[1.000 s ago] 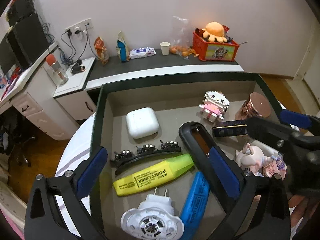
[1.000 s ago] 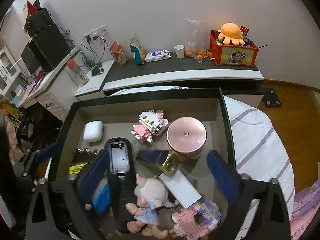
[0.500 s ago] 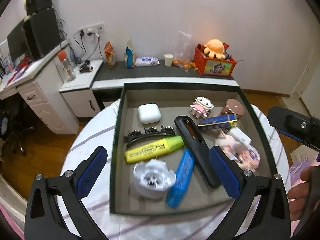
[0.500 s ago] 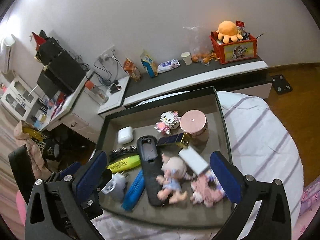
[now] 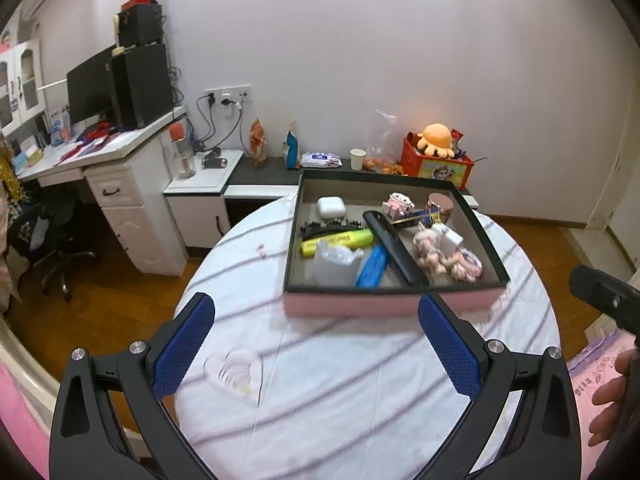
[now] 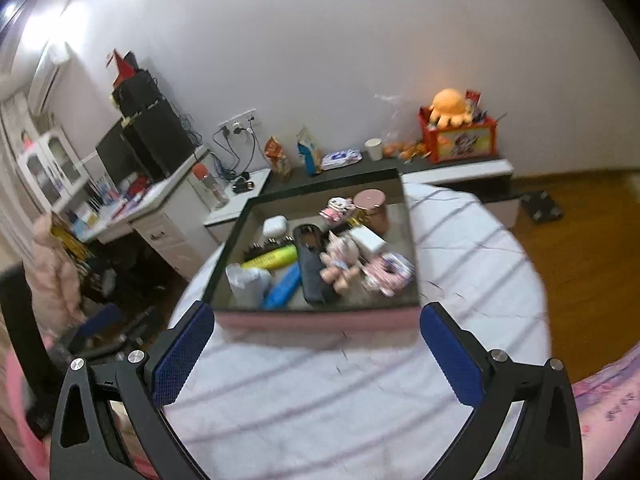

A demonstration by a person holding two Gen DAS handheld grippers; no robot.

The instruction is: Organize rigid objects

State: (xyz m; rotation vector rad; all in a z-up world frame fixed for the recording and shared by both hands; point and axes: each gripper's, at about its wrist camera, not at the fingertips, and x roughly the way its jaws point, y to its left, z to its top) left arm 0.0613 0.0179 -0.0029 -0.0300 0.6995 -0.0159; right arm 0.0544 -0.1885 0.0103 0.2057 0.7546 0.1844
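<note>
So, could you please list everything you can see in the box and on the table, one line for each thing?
box: 1, pink outside with dark rim, on the table
table: 1, round, white striped cloth
earbud case: 1, white, back left of box
hair clip: 1, black, in front of the case
highlighter: 1, yellow, left half
plug adapter: 1, white, front left
blue case: 1, blue, front middle
remote: 1, black, middle, diagonal
round tin: 1, rose-gold, back right
block figure: 1, pink and white, back
doll: 1, pink, right
left gripper: open, empty
right gripper: open, empty
</note>
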